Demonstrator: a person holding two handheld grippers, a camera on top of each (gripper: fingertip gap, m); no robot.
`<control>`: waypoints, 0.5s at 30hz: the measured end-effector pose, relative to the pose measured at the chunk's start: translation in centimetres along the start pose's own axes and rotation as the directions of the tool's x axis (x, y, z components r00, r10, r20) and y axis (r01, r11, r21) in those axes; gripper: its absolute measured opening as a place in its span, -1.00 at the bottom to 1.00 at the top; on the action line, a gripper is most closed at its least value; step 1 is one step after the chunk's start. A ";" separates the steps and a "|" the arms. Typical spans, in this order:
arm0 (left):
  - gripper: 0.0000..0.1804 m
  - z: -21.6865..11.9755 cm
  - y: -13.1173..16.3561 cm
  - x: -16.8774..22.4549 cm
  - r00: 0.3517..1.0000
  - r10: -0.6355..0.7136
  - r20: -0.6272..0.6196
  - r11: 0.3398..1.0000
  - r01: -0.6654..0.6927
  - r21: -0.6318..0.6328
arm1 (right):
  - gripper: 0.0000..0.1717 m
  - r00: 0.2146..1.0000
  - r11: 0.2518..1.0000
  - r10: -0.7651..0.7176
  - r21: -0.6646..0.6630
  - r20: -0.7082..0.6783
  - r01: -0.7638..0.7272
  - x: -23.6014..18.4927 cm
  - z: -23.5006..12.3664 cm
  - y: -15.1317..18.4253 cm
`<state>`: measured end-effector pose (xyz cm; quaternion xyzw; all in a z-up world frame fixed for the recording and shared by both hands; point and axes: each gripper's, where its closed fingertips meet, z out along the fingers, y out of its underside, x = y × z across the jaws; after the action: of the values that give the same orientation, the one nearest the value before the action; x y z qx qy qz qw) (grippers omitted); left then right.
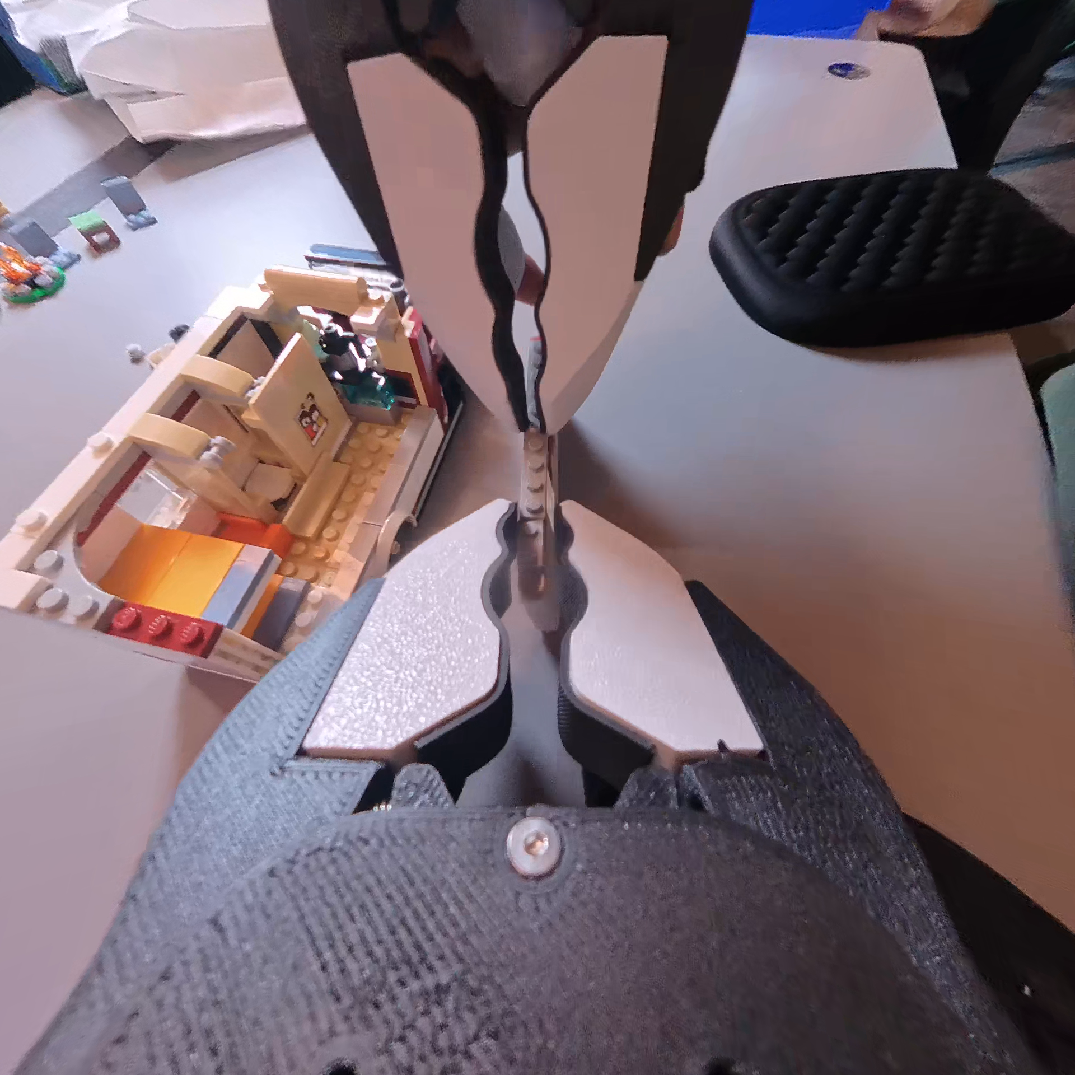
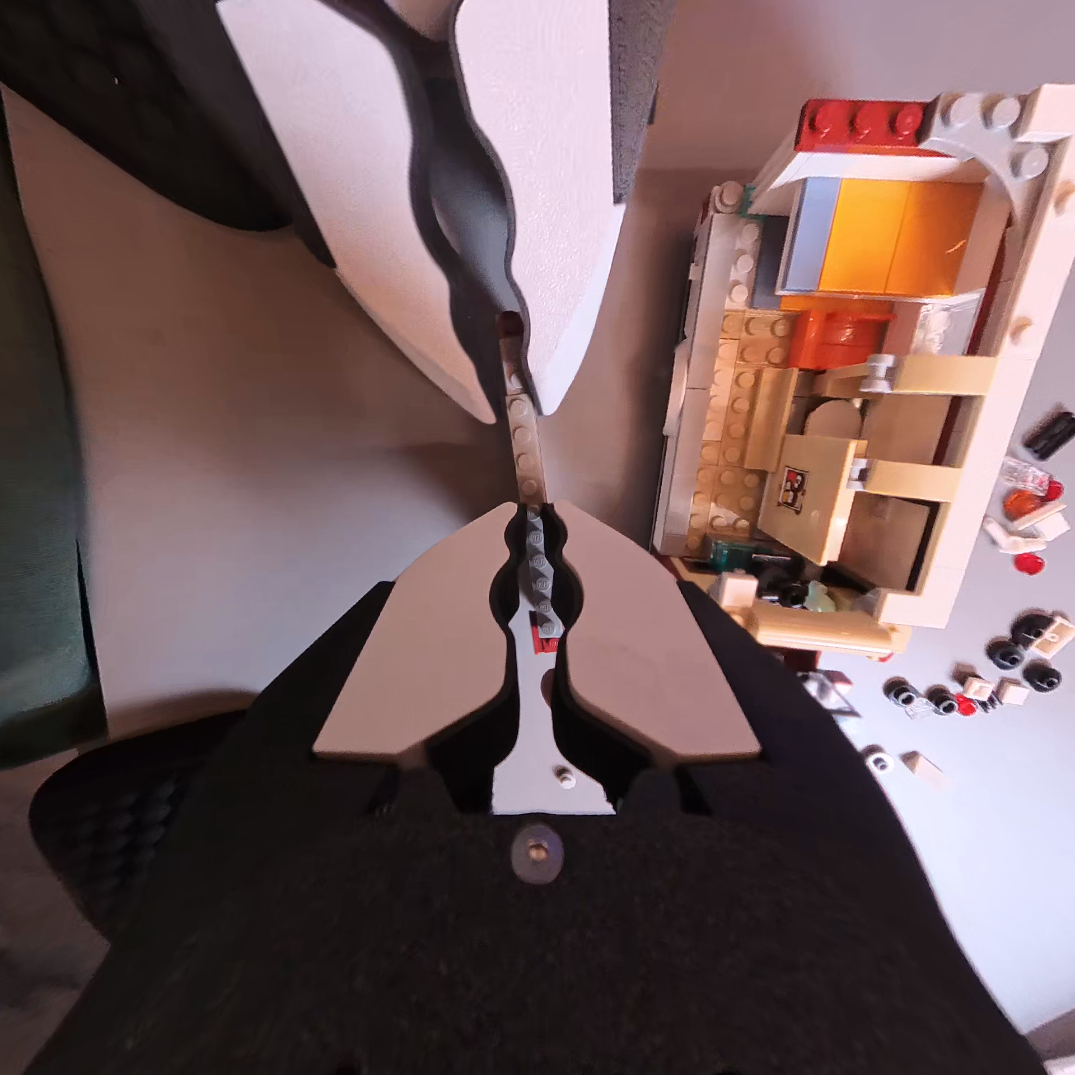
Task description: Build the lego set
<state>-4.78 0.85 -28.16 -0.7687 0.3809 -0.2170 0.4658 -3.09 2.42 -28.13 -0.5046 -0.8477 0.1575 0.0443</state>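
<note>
The left tongs (image 1: 532, 512) pinched one end of a long, thin grey studded plate (image 1: 536, 465), and the right tongs (image 2: 534, 512) pinched the opposite end, tip facing tip. The plate (image 2: 526, 448) bridged the short gap between them, its long axis running straight from one pair to the other, held clear above the pale bench (image 1: 785, 465). Neither pair was nearer; each had an end. A small red piece (image 2: 544, 643) showed under the plate inside the right tongs, but how it joined was hard to make out, and both plate ends were hidden between the fingers. Beside them on the bench stood an open-topped brick-built vehicle (image 1: 232, 465) with tan seats. Loose small parts (image 2: 960, 692) lay beyond it, and a black chair seat (image 1: 896, 256) sat at the bench edge.
</note>
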 end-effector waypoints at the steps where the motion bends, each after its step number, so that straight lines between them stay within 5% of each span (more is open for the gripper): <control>1: -0.86 -0.1 -0.2 0.0 1.000 0.020 0.016 1.000 -0.020 0.014 | -0.94 1.000 1.000 0.004 -0.001 0.006 -0.004 0.1 0.0 -0.1; 6: -0.92 -0.3 -0.5 -0.2 0.994 0.086 0.069 0.996 -0.087 0.004 | -0.94 1.000 1.000 0.002 0.016 -0.003 -0.002 -0.1 0.0 -0.2; 15: -0.92 -0.3 -0.4 0.4 0.999 0.003 0.040 0.999 0.000 -0.053 | -0.94 1.000 0.998 0.019 0.062 -0.006 -0.018 -0.7 0.0 -0.1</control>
<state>-4.59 0.48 -27.71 -0.7848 0.3776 -0.1909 0.4529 -2.86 1.78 -28.09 -0.5113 -0.8375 0.1826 0.0612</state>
